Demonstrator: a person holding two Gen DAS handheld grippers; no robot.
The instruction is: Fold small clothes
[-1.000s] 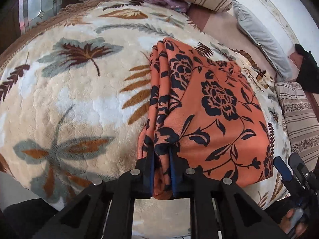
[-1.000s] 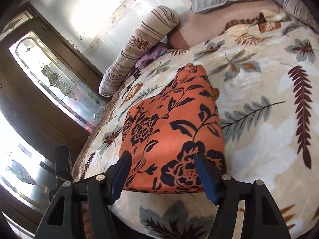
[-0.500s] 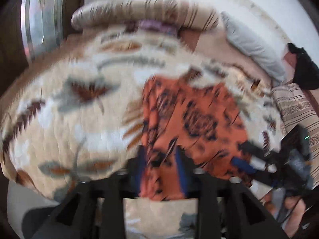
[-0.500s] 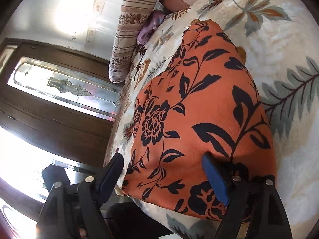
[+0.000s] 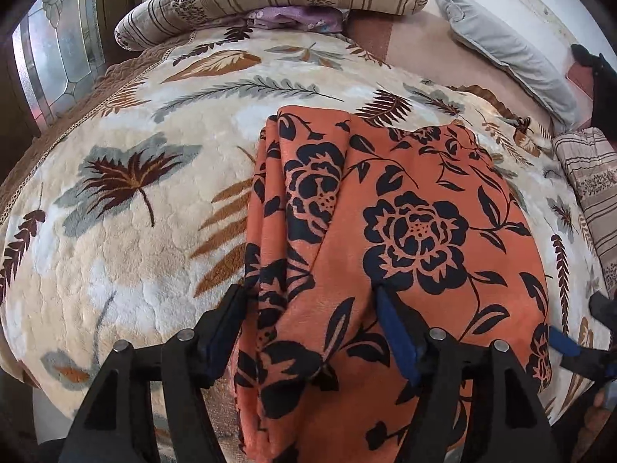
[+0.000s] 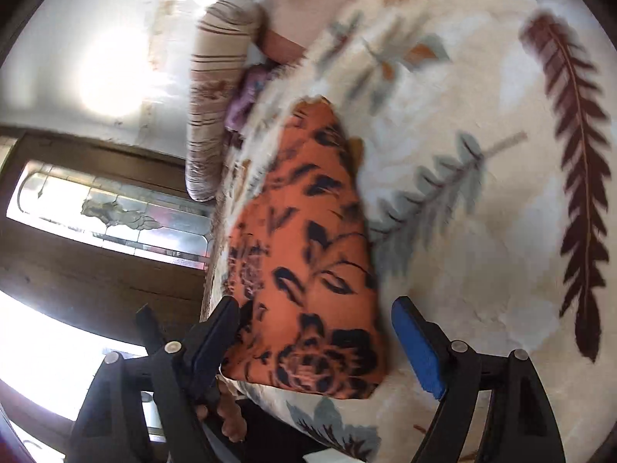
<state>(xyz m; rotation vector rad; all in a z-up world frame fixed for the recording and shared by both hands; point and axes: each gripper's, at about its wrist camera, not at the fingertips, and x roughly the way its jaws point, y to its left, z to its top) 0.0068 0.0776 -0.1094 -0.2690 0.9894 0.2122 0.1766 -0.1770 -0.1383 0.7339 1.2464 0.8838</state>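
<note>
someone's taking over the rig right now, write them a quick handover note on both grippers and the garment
Left gripper: jaws opening, pads astride the bunched left edge of the orange garment with black flowers, not pressing it.
Right gripper: open, at the garment's near right corner; blurred, contact unclear.
Garment: folded to a rough rectangle on the cream leaf-print blanket, near edge at the bed's edge.
Done: a fold is laid down.
Left: the left edge looks rumpled; probably tidy it and perhaps fold once more.
</note>
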